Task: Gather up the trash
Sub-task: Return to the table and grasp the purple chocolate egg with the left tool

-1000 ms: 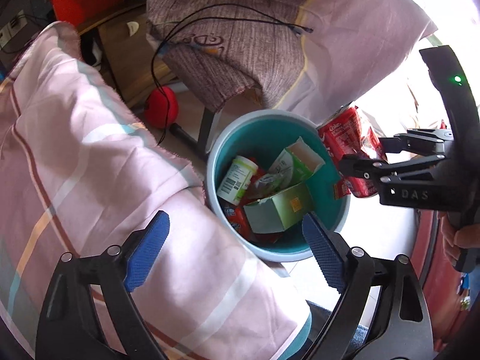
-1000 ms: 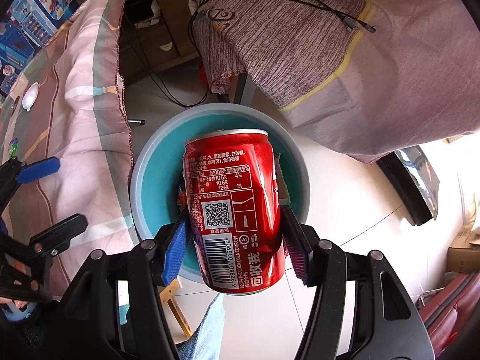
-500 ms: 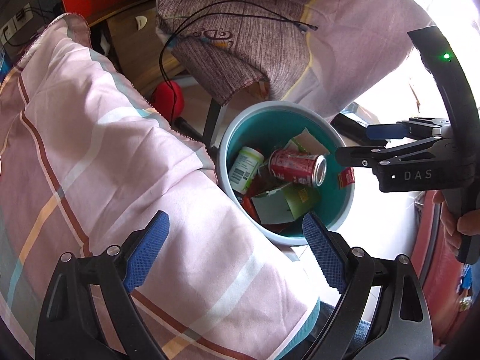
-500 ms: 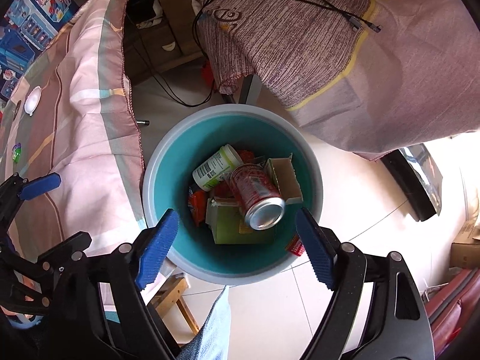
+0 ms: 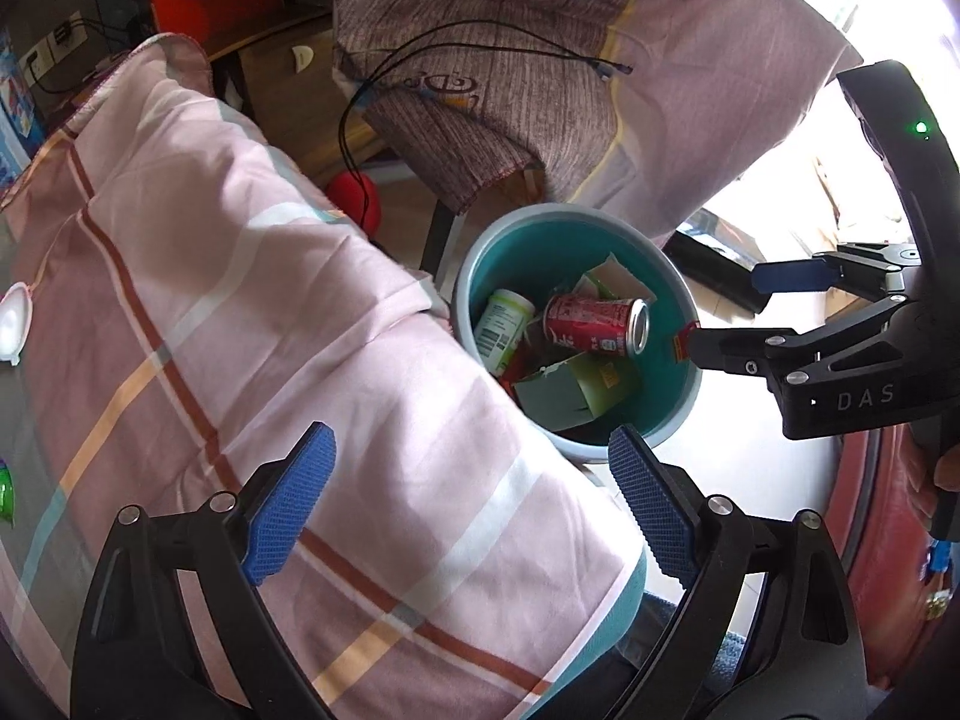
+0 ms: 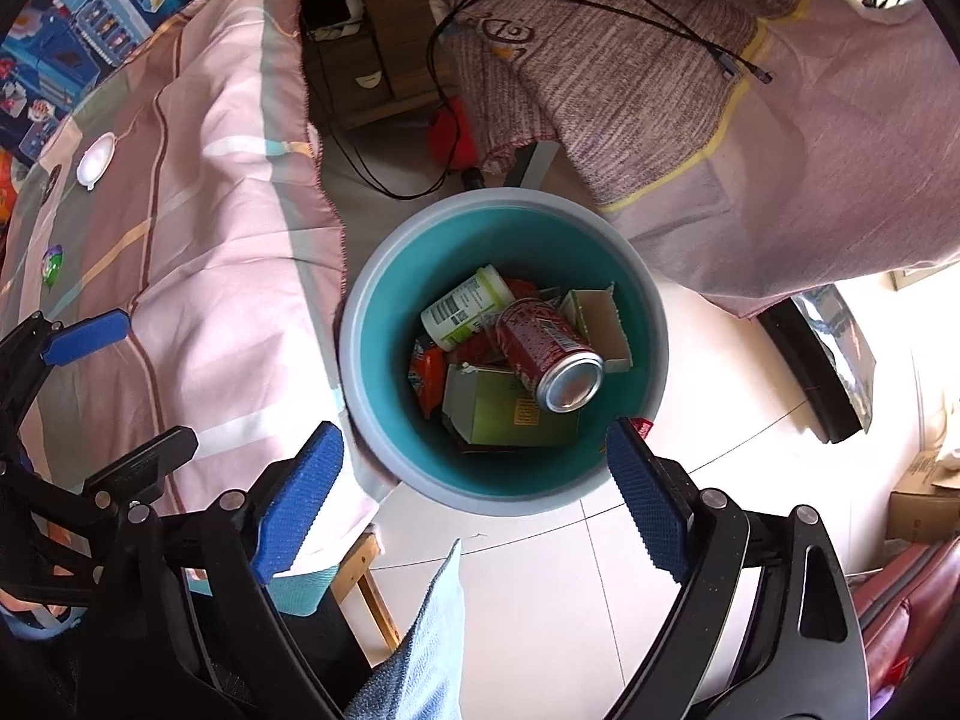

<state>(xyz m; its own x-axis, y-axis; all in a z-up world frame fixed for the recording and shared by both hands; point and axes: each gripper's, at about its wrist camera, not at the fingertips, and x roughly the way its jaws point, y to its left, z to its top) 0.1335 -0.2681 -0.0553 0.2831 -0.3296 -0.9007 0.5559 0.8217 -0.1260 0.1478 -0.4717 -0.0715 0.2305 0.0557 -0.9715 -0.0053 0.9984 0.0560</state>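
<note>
A teal bin point(image 6: 372, 372) stands on the floor beside the cloth-covered table; it also shows in the left wrist view point(image 5: 522, 240). A red cola can point(image 6: 549, 354) lies on its side inside, on a green carton point(image 6: 498, 414), next to a white-green bottle point(image 6: 462, 306). The can shows in the left wrist view too point(image 5: 594, 324). My right gripper point(image 6: 474, 501) is open and empty above the bin's near rim. My left gripper point(image 5: 474, 513) is open and empty over the table's cloth. The right gripper point(image 5: 744, 312) shows at the right of the left wrist view.
A pink striped cloth point(image 5: 240, 330) covers the table at left. A white lid point(image 6: 96, 159) and a green wrapper point(image 6: 53, 264) lie on it. A draped chair point(image 6: 660, 60) with black cables stands behind the bin. A red ball point(image 5: 354, 204) lies on the floor.
My right gripper opened and let go of the red can, which fell into the bin and lies on the carton. Both grippers drew back slightly from the bin.
</note>
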